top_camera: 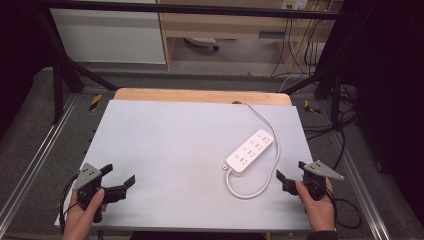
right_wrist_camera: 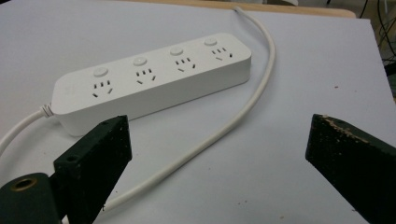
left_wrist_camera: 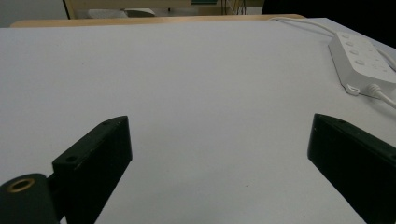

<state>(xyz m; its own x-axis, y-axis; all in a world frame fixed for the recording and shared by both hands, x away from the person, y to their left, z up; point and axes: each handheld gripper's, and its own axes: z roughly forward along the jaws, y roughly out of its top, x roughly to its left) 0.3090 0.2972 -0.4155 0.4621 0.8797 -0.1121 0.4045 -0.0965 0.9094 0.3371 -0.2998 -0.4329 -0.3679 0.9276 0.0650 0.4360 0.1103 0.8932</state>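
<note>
High view: a white power strip (top_camera: 249, 150) is seen on the tabletop (top_camera: 165, 150), right of centre, near the spread right claw (top_camera: 291, 173); the left claw (top_camera: 118, 174), also spread, is held well apart.
Left gripper view: the strip (left_wrist_camera: 359, 60) is seen far right.
Right gripper view: the strip (right_wrist_camera: 149, 79) lies just ahead, its cord (right_wrist_camera: 233, 126) looped between the jaws.

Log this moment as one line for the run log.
left hand-held gripper: open, empty | right hand-held gripper: open, empty, beside cable loop | power strip: flat on table, untouched

You're at a lab-style recording rig: black metal frame (top_camera: 200, 9) around a grey-topped table (top_camera: 165, 150), grey carpet, hazard-taped floor rails (top_camera: 95, 101), cables (top_camera: 295, 45) dangling by wooden shelving (top_camera: 225, 25).
</note>
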